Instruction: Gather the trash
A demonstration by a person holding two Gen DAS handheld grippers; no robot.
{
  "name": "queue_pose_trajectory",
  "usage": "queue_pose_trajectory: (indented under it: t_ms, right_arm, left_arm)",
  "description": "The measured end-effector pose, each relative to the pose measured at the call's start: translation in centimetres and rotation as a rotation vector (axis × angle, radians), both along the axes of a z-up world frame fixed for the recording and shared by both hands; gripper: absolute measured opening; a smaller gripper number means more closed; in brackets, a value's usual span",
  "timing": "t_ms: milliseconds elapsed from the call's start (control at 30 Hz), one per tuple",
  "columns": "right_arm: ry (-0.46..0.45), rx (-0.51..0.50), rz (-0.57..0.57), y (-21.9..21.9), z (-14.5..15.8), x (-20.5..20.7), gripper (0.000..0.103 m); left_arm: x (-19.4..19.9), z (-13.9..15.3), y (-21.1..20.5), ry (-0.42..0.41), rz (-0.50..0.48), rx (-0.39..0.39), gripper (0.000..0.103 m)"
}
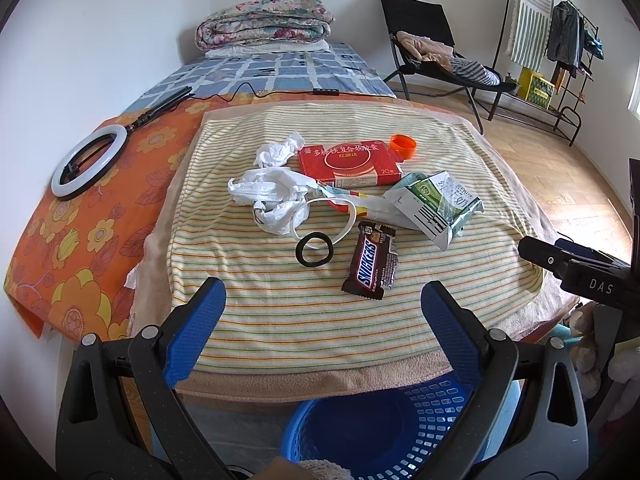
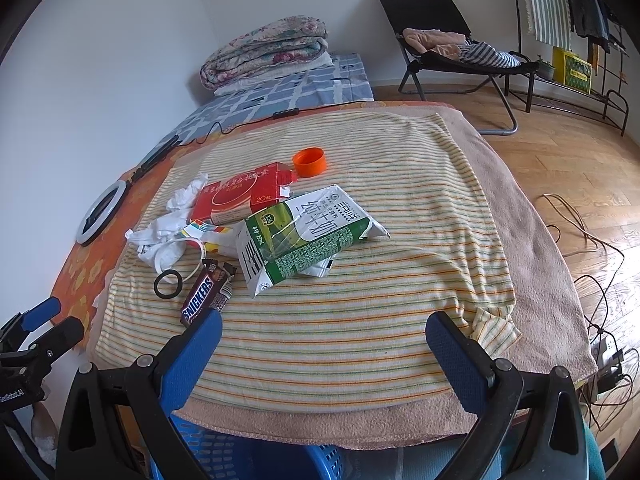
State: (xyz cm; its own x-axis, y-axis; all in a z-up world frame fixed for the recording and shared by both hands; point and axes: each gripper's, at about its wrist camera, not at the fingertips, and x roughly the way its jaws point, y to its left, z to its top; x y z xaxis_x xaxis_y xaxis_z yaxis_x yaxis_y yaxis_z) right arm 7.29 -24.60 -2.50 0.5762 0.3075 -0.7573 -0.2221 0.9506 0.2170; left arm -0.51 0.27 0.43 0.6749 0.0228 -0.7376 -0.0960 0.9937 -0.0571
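Snickers wrapper (image 1: 372, 266) sits at 12 o'clock off the left gripper (image 1: 323, 308), long axis running roughly 1-to-7. Closer than the right gripper (image 2: 323, 344). Both spread wide, empty.

Towel (image 1: 280, 312): spread on table.
Box (image 1: 349, 161): behind wrapper (image 1: 371, 266).
Carton (image 1: 434, 208): right of wrapper.
Cap (image 1: 403, 146): right of box.
Basket (image 1: 360, 428): below table's near edge.

One Snickers wrapper (image 1: 372, 266), one milk carton (image 2: 304, 232) (crushed), one orange cap (image 1: 403, 146).

"SNICKERS" on brown wrapper (image 1: 371, 265); "DAS" on right tongs (image 1: 580, 272).
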Motion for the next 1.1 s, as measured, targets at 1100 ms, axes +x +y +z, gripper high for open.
queue_pose_trajectory:
  t_ms: [1100]
  right_arm:
    - [0.117, 0.097, -0.047, 0.1, -1.4, 5.6, 0.103]
  left_arm:
    - [3.8, -4.2, -2.3, 0.146, -0.144, -0.024, 0.087]
